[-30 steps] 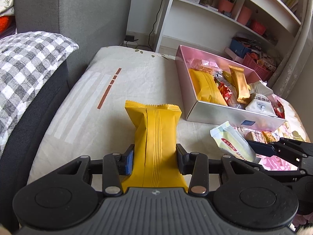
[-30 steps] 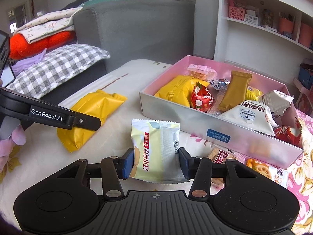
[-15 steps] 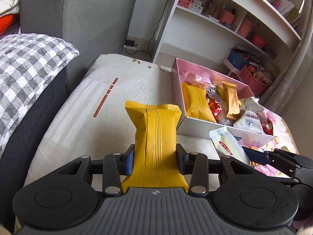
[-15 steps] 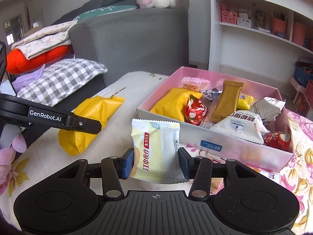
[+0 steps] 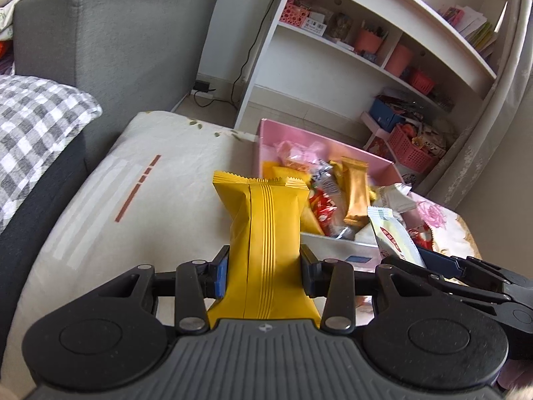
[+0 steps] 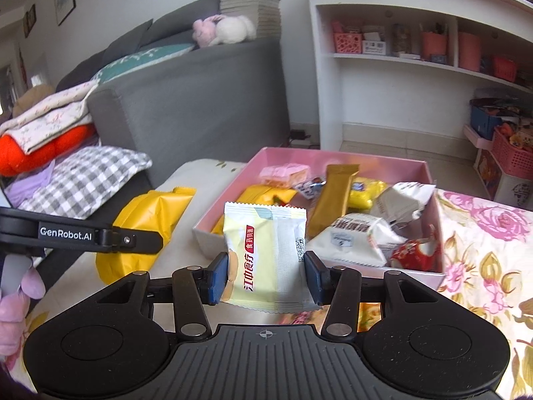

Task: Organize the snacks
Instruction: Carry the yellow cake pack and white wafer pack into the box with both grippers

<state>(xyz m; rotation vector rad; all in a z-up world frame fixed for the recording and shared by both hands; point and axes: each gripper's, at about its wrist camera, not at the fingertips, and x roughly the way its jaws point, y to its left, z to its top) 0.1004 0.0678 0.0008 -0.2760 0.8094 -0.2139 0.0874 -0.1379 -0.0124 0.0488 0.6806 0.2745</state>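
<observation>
My left gripper (image 5: 265, 275) is shut on a yellow snack packet (image 5: 263, 233), held upright above the cushion, left of the pink box (image 5: 363, 158). My right gripper (image 6: 266, 275) is shut on a pale yellow-and-white biscuit packet (image 6: 266, 253), raised just in front of the pink box (image 6: 339, 158). The box holds several snacks, among them a gold bar (image 6: 334, 200) and a white packet (image 6: 353, 238). In the right wrist view the left gripper (image 6: 133, 241) shows with its yellow packet (image 6: 150, 216); in the left wrist view the right gripper (image 5: 443, 266) shows with its biscuit packet (image 5: 394, 236).
A grey sofa arm (image 5: 110, 43) and a checked pillow (image 5: 36, 123) lie to the left. White shelves (image 5: 366, 50) with pots and baskets stand behind the box. A loose snack (image 6: 366, 316) lies on the floral cloth (image 6: 486, 233) under the right gripper.
Both grippers have risen with their packets and come closer to the pink box. The right wrist has rolled a little, so its view tilts.
</observation>
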